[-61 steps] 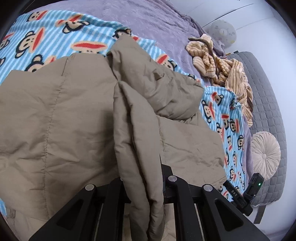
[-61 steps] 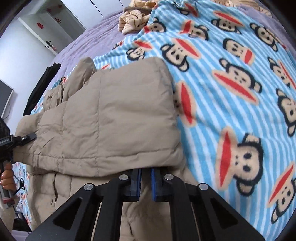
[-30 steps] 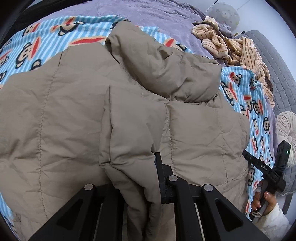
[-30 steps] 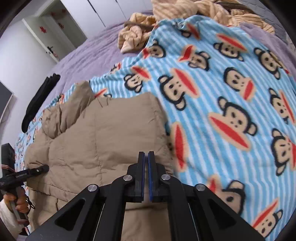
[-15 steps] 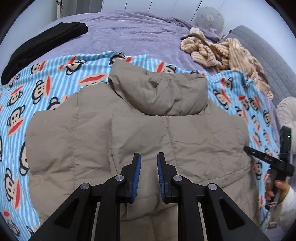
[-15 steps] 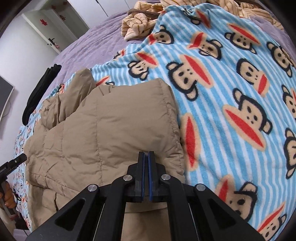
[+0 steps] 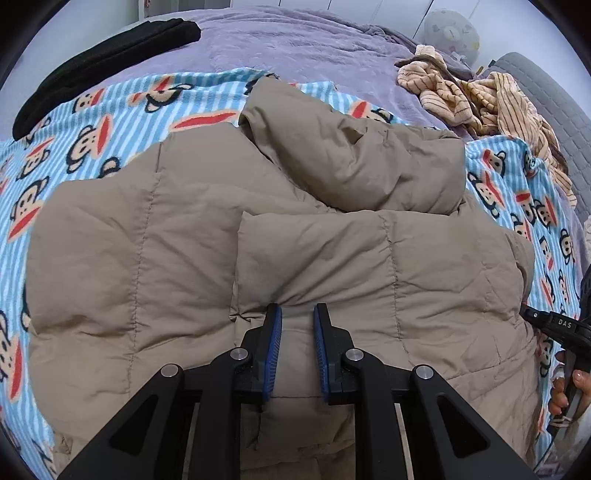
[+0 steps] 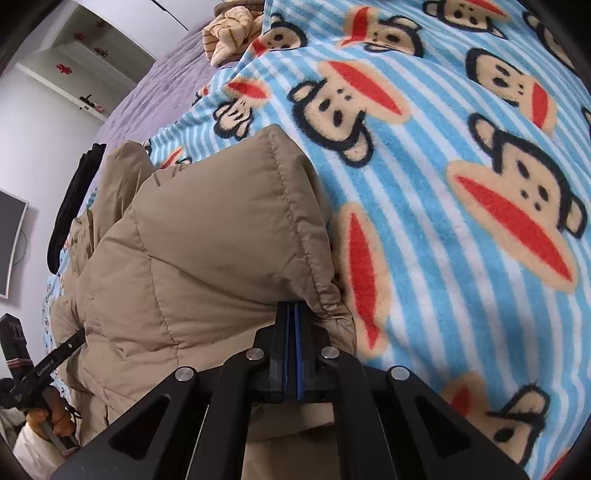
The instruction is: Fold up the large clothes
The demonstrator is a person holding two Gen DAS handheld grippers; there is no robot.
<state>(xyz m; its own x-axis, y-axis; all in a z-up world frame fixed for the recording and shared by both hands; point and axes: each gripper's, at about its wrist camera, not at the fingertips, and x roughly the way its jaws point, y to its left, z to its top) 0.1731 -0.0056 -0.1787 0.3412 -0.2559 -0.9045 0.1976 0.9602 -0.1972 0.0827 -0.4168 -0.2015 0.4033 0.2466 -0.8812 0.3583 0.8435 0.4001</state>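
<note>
The left gripper [image 7: 297, 325] has let go of the puffy tan quilted jacket [image 7: 258, 251], jaws narrowly apart and empty; the right gripper [image 8: 294, 314] is closed, apparently pinching nothing.

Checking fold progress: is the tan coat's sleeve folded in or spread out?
Folded in: a sleeve lies across the coat, not on the blanket.

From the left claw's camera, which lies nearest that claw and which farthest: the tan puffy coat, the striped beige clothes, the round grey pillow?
1. Tan puffy coat, right under the left claw.
2. Striped beige clothes, upper right on the bed.
3. Round grey pillow, behind them at the top.
</note>
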